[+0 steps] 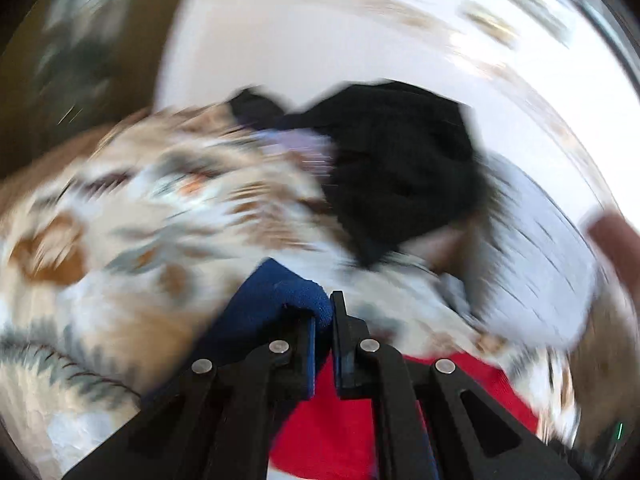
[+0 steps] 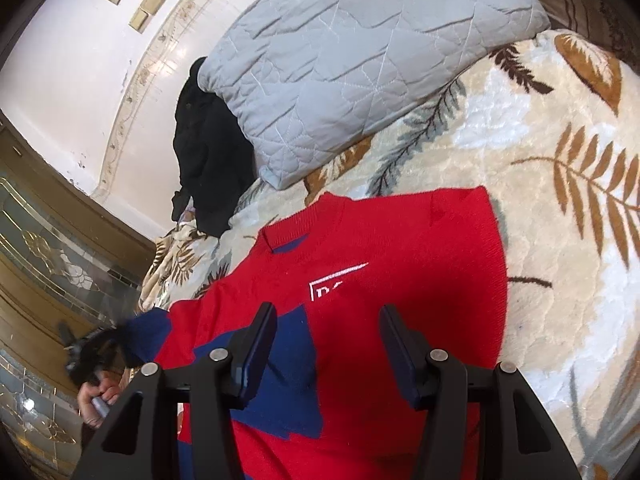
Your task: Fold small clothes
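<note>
Our left gripper [image 1: 331, 312] is clamped on a navy blue sleeve [image 1: 276, 296] of the red sweater [image 2: 380, 280], lifted over the leaf-patterned blanket [image 2: 540, 184]. Our right gripper [image 2: 328, 344] hovers with its jaws spread wide and empty above the sweater, which lies chest-up on the blanket. Beyond sit a grey quilted pillow [image 2: 360, 52] and a black garment [image 2: 208, 152].
</note>
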